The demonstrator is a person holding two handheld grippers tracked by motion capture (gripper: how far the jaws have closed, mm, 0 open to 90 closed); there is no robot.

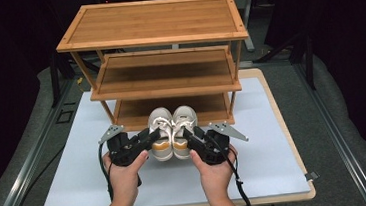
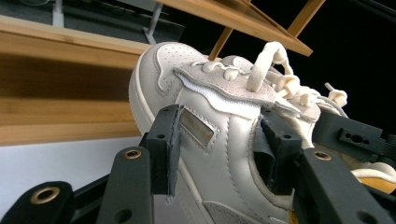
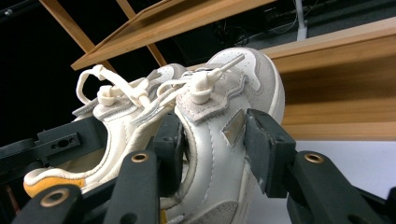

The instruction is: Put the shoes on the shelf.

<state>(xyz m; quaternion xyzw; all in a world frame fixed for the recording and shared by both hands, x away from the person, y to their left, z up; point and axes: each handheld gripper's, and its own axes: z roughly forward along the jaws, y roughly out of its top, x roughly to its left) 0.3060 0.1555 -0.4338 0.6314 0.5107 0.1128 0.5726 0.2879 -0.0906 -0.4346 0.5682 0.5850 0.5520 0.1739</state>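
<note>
left shoe [image 1: 160, 135]: near the middle of the bench [image 1: 75, 157], toe pointing far toward the rack [image 1: 163, 74], heel toward the person; side by side with and touching the right shoe [image 1: 183, 132].
left gripper [image 1: 149, 134]: comes in from the near left; in the left gripper view its fingers [image 2: 168, 149] are clamped on the left shoe [image 2: 205, 140] across the collar, one pad on the outer side wall, the other inside the opening.
right gripper [image 1: 189, 133]: comes in from the near right; in the right gripper view its fingers [image 3: 264, 154] are clamped the same way on the right shoe [image 3: 219, 135], one pad outside, one in the opening.
opening: both sets of fingers are about half to three-quarters apart, stopped by the shoe wall between them, not free.
long axis: each shoe runs near to far, in line with the rack's depth, toes leading.
key relation: the rack stands just beyond the toes; its bottom shelf [image 1: 171, 111] is nearest the toes, the middle shelf [image 1: 163, 77] above and farther, the top shelf [image 1: 151, 23] highest.
height: from the gripper views the shoes look lifted at the heel end, soles off the white surface; whether the toes are clear of it I cannot tell.
nearer hand: each hand [image 1: 124, 171] is equally close to its own shoe; neither needs to cross.
judged next move: carry the pair forward, toes first, onto a shelf; the lift needed depends on which shelf, and the front rail is the thing to clear.
risk: the grip is on a soft collar, so a shoe may droop at the toe and catch the shelf edge.
</note>
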